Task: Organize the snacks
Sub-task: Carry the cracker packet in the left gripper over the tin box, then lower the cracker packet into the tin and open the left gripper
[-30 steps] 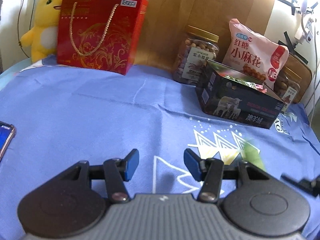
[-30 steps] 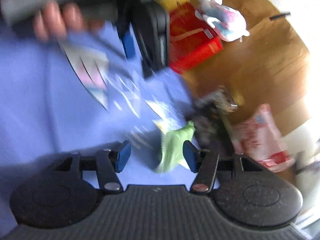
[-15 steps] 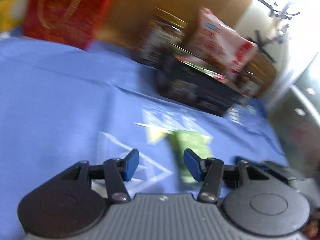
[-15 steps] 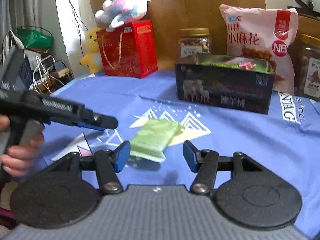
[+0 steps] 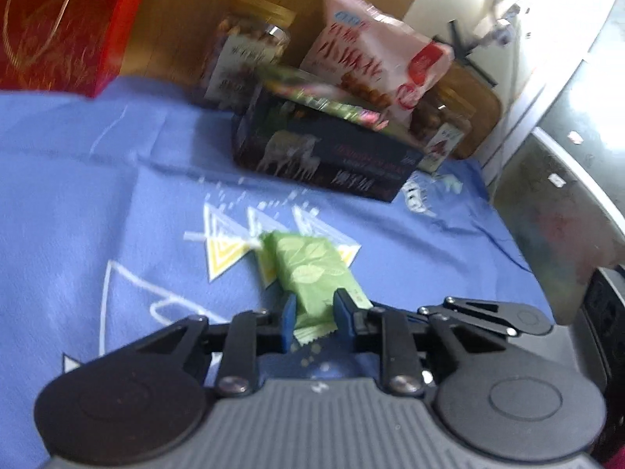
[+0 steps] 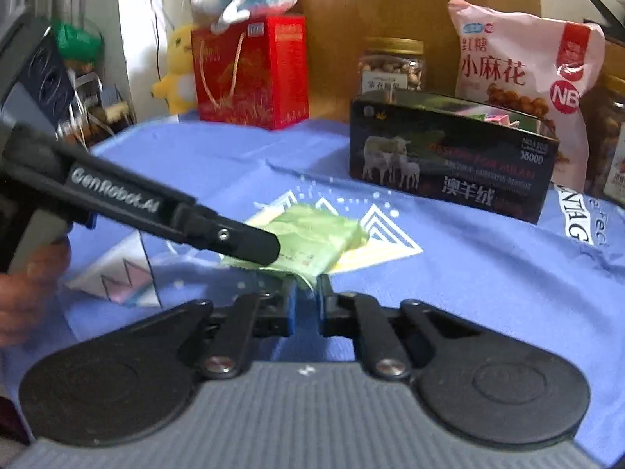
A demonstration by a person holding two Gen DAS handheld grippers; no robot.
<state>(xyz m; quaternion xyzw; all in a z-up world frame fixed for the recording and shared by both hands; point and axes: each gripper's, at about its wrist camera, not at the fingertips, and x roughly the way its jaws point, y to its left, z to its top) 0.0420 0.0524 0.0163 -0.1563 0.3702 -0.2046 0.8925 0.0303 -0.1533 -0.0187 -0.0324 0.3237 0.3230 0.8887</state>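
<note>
Left gripper (image 5: 312,314): jaws closing on the packet's near end.
Green snack packet (image 5: 312,273): lay on the blue-clothed bench (image 5: 78,215); looked light, soft, crinkly, probably slippery; best pinched at the crimped ends.
Right gripper (image 6: 306,299): jaws closing on its corner.

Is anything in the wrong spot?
Yes: one green snack packet lies alone on the blue cloth, outside the dark box. Both tools, left and right, are closing on it.
</note>
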